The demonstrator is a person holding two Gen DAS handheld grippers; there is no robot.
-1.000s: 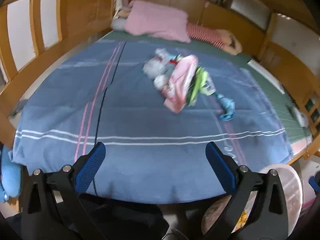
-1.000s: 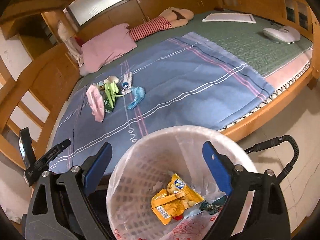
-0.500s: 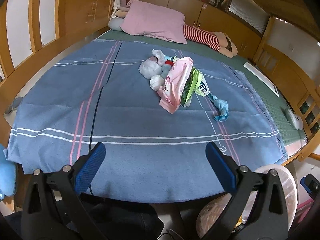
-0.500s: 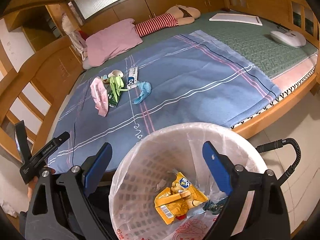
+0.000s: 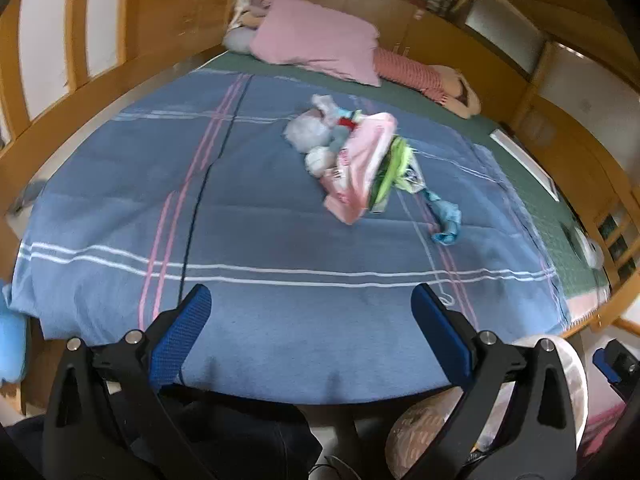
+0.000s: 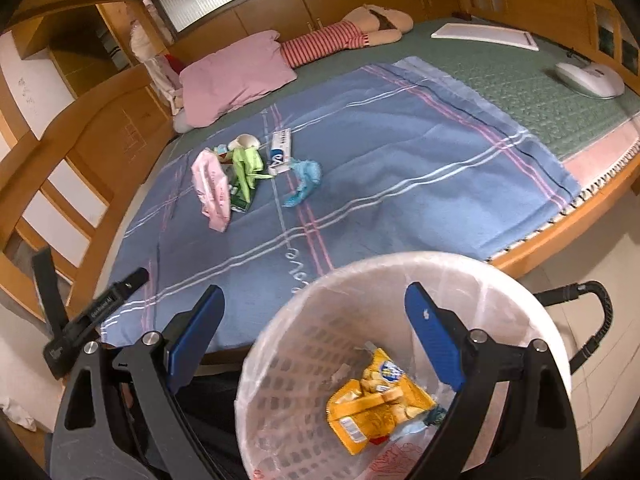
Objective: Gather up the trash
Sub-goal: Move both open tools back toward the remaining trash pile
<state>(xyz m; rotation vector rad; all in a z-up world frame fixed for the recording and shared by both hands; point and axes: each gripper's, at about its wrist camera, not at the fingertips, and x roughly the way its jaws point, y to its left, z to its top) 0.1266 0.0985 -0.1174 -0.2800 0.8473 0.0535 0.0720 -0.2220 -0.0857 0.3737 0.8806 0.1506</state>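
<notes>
A heap of trash lies mid-bed on the blue blanket (image 5: 260,216): a pink wrapper (image 5: 360,164) (image 6: 212,184), a green wrapper (image 5: 394,168) (image 6: 246,170), crumpled white tissue (image 5: 306,132), a blue crumpled piece (image 5: 446,218) (image 6: 306,178) and a toothpaste box (image 6: 280,148). My left gripper (image 5: 310,312) is open, empty, hovering over the blanket's near edge, well short of the heap. My right gripper (image 6: 314,312) is open, empty, above the white lined bin (image 6: 304,360) (image 5: 576,372), which holds a yellow snack bag (image 6: 376,404).
A pink pillow (image 5: 320,46) (image 6: 234,76) and a striped doll (image 6: 340,38) lie at the bed's head. A white board (image 6: 486,34) and a white device (image 6: 590,78) sit on the green mat. Wooden rails (image 5: 52,40) surround the bed. A black cable (image 6: 592,320) loops right of the bin.
Both views shifted slightly: the trash heap sits a little nearer in the right wrist view, and the bin slid right in it. Both grippers stayed open and empty.
</notes>
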